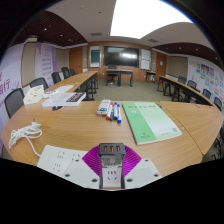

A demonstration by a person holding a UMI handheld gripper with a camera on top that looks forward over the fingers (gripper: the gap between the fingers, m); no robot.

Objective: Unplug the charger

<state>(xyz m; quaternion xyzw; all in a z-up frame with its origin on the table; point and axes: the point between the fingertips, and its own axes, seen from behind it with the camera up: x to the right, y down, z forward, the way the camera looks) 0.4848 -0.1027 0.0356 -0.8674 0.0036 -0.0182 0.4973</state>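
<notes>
Wooden table (70, 125) under everything. Gripper (112, 160) at near edge, fingers clenched on dark charger (112, 150), seated in white power strip (65, 158). Left of strip: coiled white cable (25, 132). Beyond strip: markers (113, 110), green sheet (150, 121). Farther back: more tables, chairs (14, 99), dark wall screen (122, 55), lit ceiling panel (150, 15).

Landmark: power strip (95, 160), on table (60, 125).
Cable (25, 133): left of strip.
Booklet (150, 122): beyond strip, right.
Markers (112, 110): beyond strip.
</notes>
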